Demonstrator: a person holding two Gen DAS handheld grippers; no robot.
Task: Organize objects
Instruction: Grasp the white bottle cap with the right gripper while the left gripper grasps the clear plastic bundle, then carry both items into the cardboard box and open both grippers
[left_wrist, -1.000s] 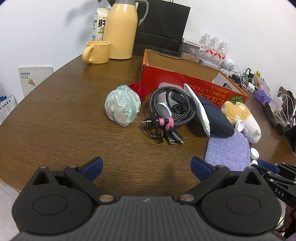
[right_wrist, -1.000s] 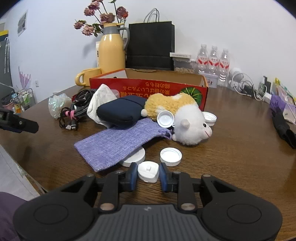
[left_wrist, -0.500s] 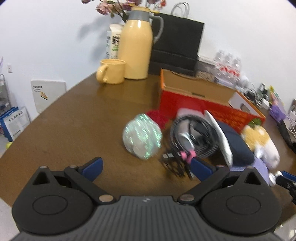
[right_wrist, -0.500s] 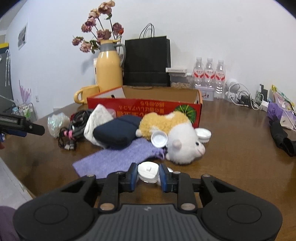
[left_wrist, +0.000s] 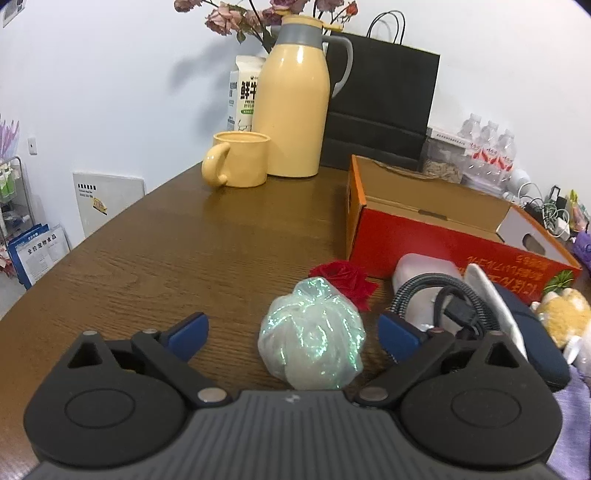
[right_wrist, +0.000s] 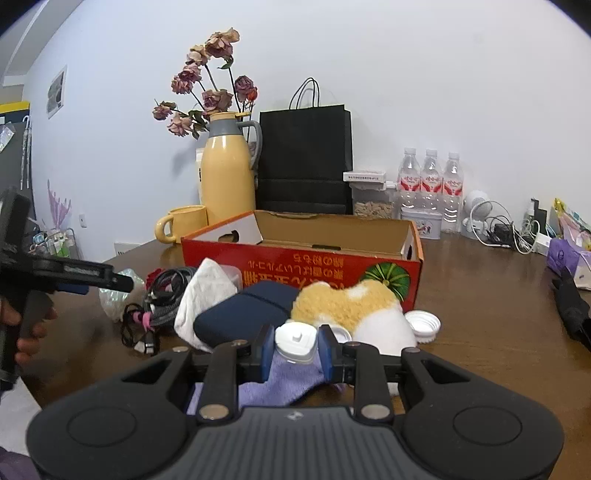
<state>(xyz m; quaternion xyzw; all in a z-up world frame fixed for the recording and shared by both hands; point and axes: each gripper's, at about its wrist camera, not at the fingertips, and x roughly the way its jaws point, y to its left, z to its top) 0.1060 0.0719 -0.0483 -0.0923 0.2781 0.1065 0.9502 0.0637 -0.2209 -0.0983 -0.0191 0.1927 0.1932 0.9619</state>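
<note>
Left gripper straddles the iridescent wrapped ball on the table, jaws wide, just been closing, pads clear of it. My right gripper clamps a white cap above the purple pouch.

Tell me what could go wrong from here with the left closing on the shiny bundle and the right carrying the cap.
1. The left gripper has just been closing, pads not yet on the crinkly bundle; the bundle sits off-centre near the right-hand finger, so it may get nudged or squash and slip.
2. The cables and red flower lie right beside it and could snag.
3. The right gripper pinches the white cap only by its edges; it could pop out before reaching the box.
</note>
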